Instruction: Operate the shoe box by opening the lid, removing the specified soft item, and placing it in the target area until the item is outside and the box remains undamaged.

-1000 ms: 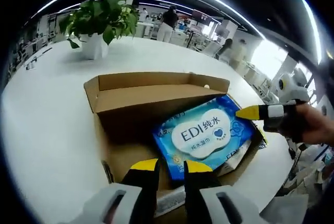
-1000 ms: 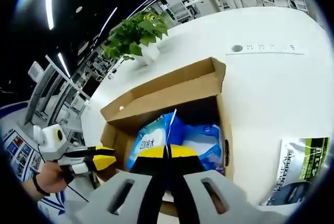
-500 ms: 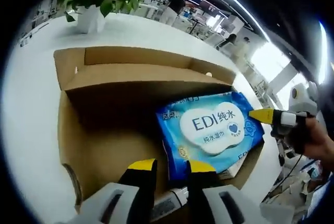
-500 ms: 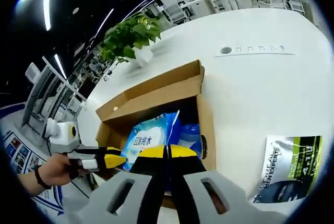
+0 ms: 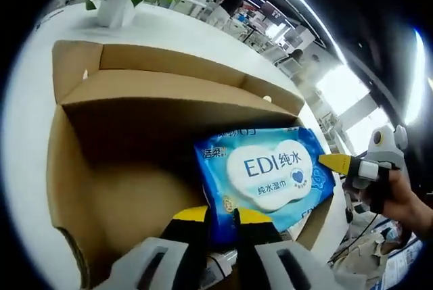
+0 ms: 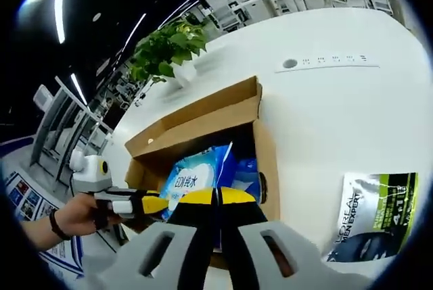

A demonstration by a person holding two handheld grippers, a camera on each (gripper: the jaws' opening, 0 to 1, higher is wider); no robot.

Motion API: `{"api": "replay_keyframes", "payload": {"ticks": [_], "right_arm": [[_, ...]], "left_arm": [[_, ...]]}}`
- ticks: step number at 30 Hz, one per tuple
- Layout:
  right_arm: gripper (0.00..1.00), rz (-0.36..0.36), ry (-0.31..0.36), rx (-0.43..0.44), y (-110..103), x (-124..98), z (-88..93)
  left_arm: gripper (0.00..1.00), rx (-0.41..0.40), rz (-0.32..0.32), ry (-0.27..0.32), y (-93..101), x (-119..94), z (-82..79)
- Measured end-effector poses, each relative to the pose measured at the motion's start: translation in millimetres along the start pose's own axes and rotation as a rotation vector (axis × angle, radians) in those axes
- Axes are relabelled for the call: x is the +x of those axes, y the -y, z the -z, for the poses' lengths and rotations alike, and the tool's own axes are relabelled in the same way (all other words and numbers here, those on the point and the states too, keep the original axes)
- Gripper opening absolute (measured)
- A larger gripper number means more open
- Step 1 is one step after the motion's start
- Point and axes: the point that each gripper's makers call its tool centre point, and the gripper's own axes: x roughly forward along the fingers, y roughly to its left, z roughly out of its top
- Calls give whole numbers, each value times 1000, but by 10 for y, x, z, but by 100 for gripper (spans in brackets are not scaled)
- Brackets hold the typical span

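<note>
Your counter (image 6: 352,107) carries the open box (image 5: 101,168), lid folded back (a plant (image 6: 169,46) stands beyond). The blue wipes pack (image 5: 267,172) lies inside. Your left fingers (image 5: 218,217) pinch its near edge through a narrow gap; your right fingers (image 6: 215,197) close on its far edge.

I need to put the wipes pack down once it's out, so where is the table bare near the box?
Bare white table runs between the cardboard box, the potted plant and the green pouch. Inside the box, the wipes pack crowds one side; the brown floor beside it is free.
</note>
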Motion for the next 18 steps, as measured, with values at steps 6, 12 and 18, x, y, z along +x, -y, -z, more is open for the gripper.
{"api": "replay_keyframes", "payload": {"ticks": [6,12,18], "right_arm": [[0,0,-4,-3,-2,-3,6],[1,9,-7,-16,11,8,7],[1,15,-14,-27,31,25,-3]], "left_arm": [[4,23,1,18,19,-4,-21],[3,9,8,27,29,-30,-35],[3,19,27,69,71,-101,-72]]}}
